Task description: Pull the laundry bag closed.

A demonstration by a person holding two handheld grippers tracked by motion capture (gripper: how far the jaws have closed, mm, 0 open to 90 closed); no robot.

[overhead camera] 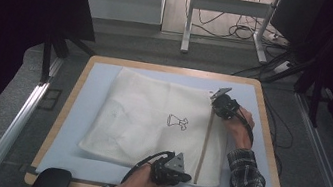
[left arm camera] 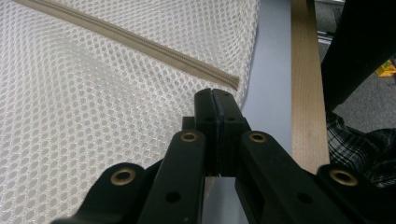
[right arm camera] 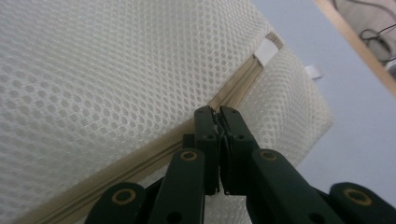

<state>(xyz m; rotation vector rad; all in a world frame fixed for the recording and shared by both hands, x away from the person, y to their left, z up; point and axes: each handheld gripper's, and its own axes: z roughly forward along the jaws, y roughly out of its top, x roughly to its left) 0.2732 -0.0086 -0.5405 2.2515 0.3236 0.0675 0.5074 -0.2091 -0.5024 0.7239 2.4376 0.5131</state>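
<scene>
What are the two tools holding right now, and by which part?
Both tools are shut on the mesh laundry bag. The left tool pinches its fabric near the zipper's end; the right tool pinches at the zipper line, possibly the pull.

Can't really tell if the right gripper [right arm camera: 218, 112] has the zipper [right arm camera: 233, 93] pull pinched; its closed tips cover that spot. Same with the left gripper [left arm camera: 215, 95]: whether any mesh is caught between its tips is hidden. The mesh bag [overhead camera: 150, 121] runs off the edge in both gripper views, and the little black print [overhead camera: 177, 121] is too small to read, maybe a figure.
</scene>
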